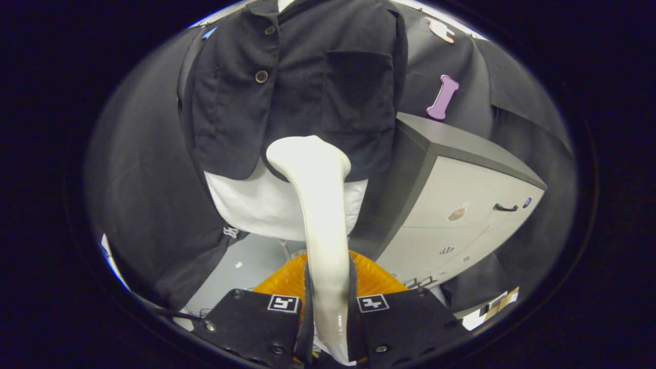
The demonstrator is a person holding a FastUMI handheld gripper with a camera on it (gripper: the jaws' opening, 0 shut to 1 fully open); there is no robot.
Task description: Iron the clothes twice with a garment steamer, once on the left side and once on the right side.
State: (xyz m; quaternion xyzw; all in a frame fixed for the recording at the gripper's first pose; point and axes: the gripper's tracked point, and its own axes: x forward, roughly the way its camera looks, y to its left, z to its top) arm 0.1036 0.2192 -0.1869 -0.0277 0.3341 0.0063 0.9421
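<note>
The tongs (328, 307) are clamped on the handle of the garment steamer (318, 205). Its head lies at the lower hem of the dark shirt (287, 92), near the middle. It should be kept flat against the cloth and drawn slowly along one side.

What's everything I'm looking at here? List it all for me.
Garment steamer: one, white, handle clamped between the fingers, head reaching up to the jacket's lower hem.
Jacket: one, black, buttoned, hanging upright beyond the steamer head.
White garment: one, showing below the jacket's hem.
Buttons: two visible, brown, on the jacket front.
Cabinet: one, light grey with a dark top, beside the jacket.
Cabinet handle: one, black, on the cabinet front.
Orange ribbed part: one, just behind the fingers.
Tool: one, both fingers pressing on the steamer handle.
</note>
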